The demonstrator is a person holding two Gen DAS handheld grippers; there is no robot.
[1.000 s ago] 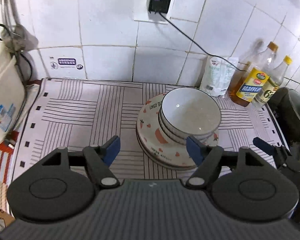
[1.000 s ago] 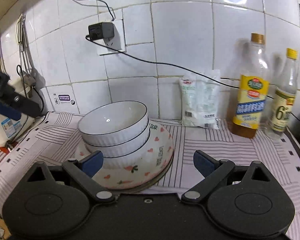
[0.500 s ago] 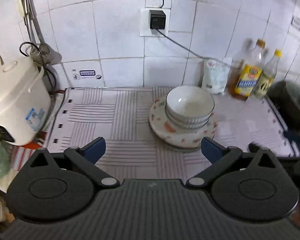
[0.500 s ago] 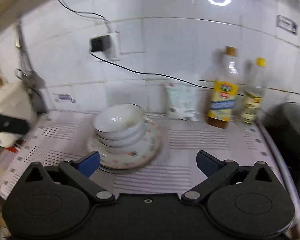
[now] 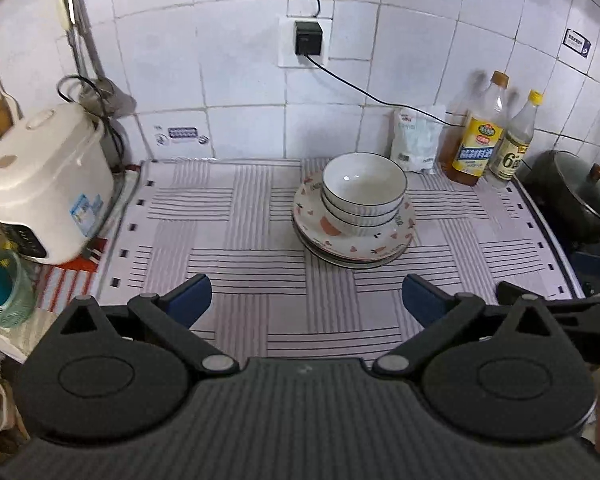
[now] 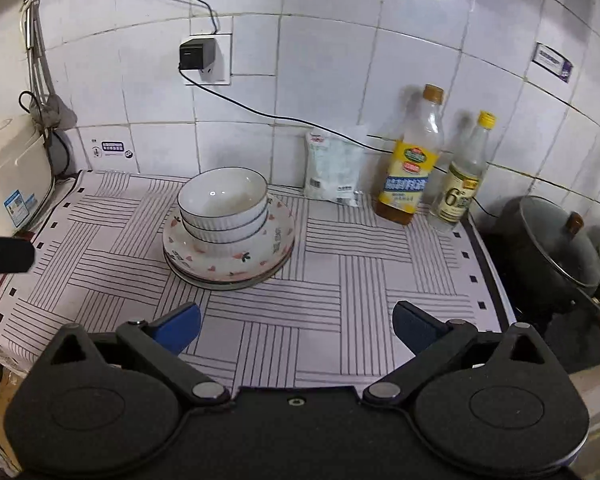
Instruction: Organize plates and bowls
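Three white ribbed bowls (image 5: pixel 363 192) with dark rims are nested in a stack on patterned plates (image 5: pixel 356 246) with pink hearts, on the striped mat. The same bowls (image 6: pixel 222 204) and plates (image 6: pixel 236 264) show in the right wrist view. My left gripper (image 5: pixel 306 300) is open and empty, well in front of the stack. My right gripper (image 6: pixel 296 324) is open and empty, in front of the stack and to its right. Part of the right gripper (image 5: pixel 556 312) shows at the right edge of the left wrist view.
A white rice cooker (image 5: pixel 48 184) stands at the left of the mat (image 5: pixel 236 240). A white bag (image 6: pixel 334 168), an oil bottle (image 6: pixel 414 160) and a smaller bottle (image 6: pixel 466 176) stand by the tiled wall. A dark lidded pot (image 6: pixel 556 248) sits at the right. A cable runs from the wall socket (image 6: pixel 198 56).
Both grippers have pulled back and up from the stack, which now looks smaller and farther. The left jaws have opened wider. The bowls and plates have not moved.
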